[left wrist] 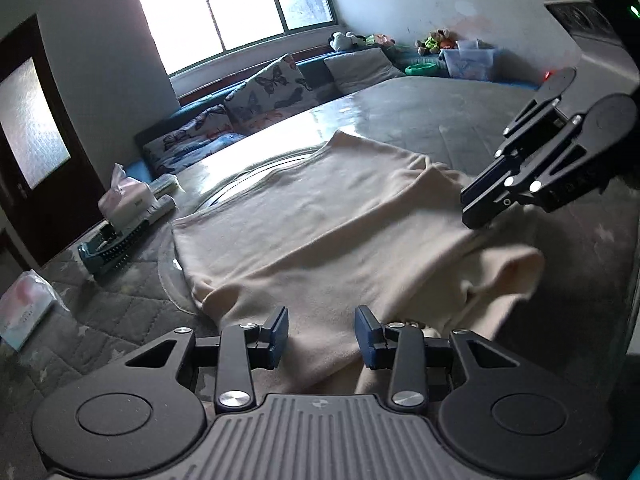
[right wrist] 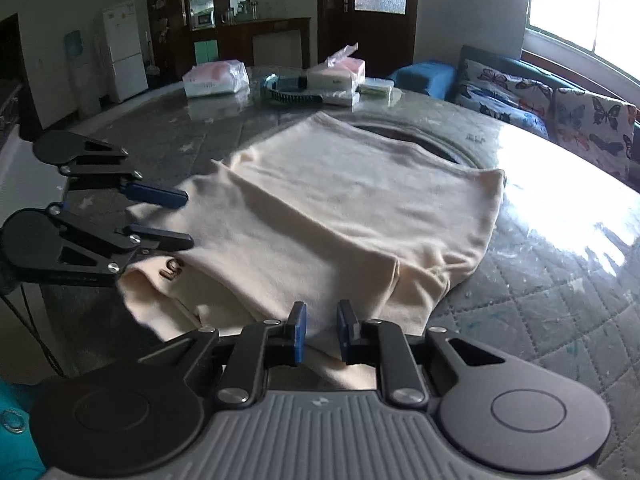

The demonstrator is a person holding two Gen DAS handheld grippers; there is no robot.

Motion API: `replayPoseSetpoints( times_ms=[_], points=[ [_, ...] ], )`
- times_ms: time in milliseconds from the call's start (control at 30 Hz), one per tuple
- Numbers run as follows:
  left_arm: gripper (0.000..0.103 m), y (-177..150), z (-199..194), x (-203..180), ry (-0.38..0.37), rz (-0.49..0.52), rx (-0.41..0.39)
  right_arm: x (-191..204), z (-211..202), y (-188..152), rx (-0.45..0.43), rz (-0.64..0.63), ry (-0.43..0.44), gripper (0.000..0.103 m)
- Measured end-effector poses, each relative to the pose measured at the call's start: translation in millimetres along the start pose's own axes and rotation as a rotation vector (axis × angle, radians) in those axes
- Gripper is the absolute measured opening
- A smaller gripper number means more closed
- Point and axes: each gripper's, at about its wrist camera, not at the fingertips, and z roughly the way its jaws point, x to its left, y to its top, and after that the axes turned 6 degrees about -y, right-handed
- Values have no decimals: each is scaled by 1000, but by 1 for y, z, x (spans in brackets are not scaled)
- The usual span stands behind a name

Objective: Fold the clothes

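1. Blue-padded jaws of the left gripper (left wrist: 322, 336) are seen spread well apart above the near edge of the cream garment (left wrist: 320, 220), with nothing held between them
2. Blue-padded jaws of the right gripper (right wrist: 322, 334) are seen part open, a narrower gap than on the left; cream cloth shows in the gap, but whether it is pinched cannot be told
3. In the right wrist view the left gripper is seen at the garment's left edge, its two fingers (right wrist: 160, 196) apart, one above the other
4. The garment is spread flat in the middle of the bench (right wrist: 560, 280), its near side doubled over and bunched toward the bench edge
5. The bench is covered by a grey quilted mat under a glossy sheet
6. Tissue packs (right wrist: 216, 78) and a teal brush (right wrist: 294, 94) are seen at the far side of the bench, well apart from the garment
7. Butterfly-print cushions (right wrist: 560, 112) are lined up on a sofa beneath the window (left wrist: 236, 4)
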Motion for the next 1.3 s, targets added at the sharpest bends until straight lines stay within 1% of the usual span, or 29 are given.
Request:
replayPoseSetpoints(
  times_ms=[67,133,200,233,367,467,533,633,733,800,867,900,967,1067,1133,1233,1300],
  points=[
    [40,1,-6,2,6,-1,-2,1,-4,1,-8,-7,-3,16],
    [42,1,-16,6,7,4,-4,1,-11,2,-20,-13,-2,17],
    [46,-3,-27,6,12,43,2,2,-19,3,-27,-23,-5,26],
    [47,-6,-32,5,11,66,7,2,-22,2,-29,-27,-10,34],
    [50,-20,-45,-9,1,170,24,4,-35,-3,-24,-57,-17,35],
    [50,-28,-44,-24,-1,248,20,6,-39,-9,-8,-83,-21,37],
    [50,-29,-40,-31,-12,266,9,7,-40,-11,2,-95,-23,38],
    [50,-28,-34,-35,-28,270,-4,12,-44,-17,13,-131,-25,49],
    [50,-27,-28,-37,-43,269,-16,18,-47,-22,15,-169,-20,50],
    [46,-26,-27,-38,-49,266,-28,23,-48,-24,13,-192,-11,54],
    [28,-23,-27,-36,-55,243,-44,27,-49,-27,10,-215,-3,57],
    [21,-20,-28,-33,-59,224,-51,29,-49,-27,8,-227,0,58],
    [12,-13,-29,-25,-67,172,-64,32,-47,-28,1,-243,0,62],
    [10,-1,-29,-12,-78,98,-83,38,-42,-26,-26,-279,-14,66],
    [9,8,-26,-3,-87,58,-90,39,-37,-22,-52,-290,-19,66],
    [9,17,-20,7,-100,29,-93,41,-28,-14,-86,-305,-30,66],
    [9,21,-16,12,-107,13,-93,40,-19,-10,-90,-306,-28,59]
  ],
)
